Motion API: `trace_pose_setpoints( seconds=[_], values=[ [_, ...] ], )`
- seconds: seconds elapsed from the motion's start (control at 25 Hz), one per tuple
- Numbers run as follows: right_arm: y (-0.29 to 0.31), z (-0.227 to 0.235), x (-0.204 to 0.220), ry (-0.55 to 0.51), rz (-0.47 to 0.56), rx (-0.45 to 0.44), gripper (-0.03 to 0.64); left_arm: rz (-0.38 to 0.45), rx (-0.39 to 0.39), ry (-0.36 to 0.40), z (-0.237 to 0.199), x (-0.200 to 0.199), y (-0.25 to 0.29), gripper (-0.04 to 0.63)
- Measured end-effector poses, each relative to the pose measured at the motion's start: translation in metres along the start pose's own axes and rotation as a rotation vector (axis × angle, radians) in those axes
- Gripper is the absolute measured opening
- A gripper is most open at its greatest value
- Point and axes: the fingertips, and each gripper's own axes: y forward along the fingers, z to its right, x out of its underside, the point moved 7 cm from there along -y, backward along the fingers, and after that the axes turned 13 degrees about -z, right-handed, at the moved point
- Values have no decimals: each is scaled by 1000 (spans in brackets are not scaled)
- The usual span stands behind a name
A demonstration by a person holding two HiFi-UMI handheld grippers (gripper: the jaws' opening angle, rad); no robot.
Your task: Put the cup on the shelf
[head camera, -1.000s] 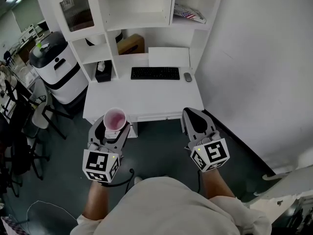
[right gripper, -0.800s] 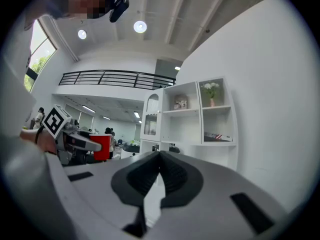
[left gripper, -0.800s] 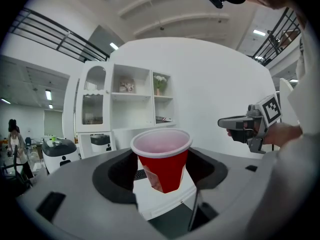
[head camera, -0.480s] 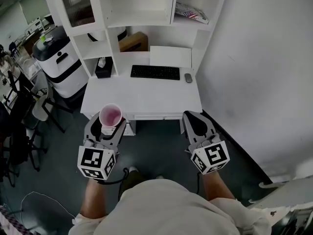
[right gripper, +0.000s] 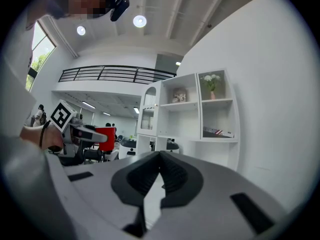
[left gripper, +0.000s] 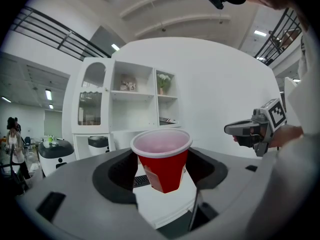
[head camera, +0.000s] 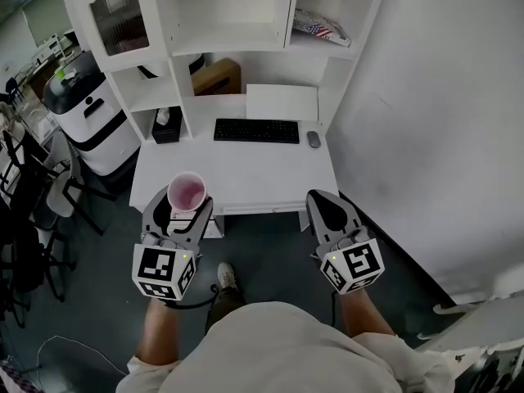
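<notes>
While the left tongs [head camera: 185, 208] stand wide and clamped on the sides of the red cup [left gripper: 162, 160], held near upright in the air just short of the tabletop [head camera: 246, 174], the right tongs [right gripper: 159, 176] are closed together on nothing. A hard squeeze could buckle the thin wall, and a slack one could let the cup slide down between the pads (it seems to lean a little in the left gripper view). The shelf [head camera: 232, 47] is well apart, beyond the tabletop, so a long reach could knock the rim on a board or tip the cup on landing. The cup looks empty. The shelf's middle bay is bare, and the right one holds a booklet [head camera: 318, 24].
</notes>
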Motion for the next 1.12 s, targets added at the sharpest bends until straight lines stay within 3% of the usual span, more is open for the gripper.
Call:
trace_pose_setpoints(
  seconds=[0.64,1.12],
  values=[
    [130,11,-47,-6,1,100,5,6,109,23,-112,-27,107,302],
    [183,10,-66,0,-4,154,5,-11,167,49,-162,-40,154,302]
  ],
)
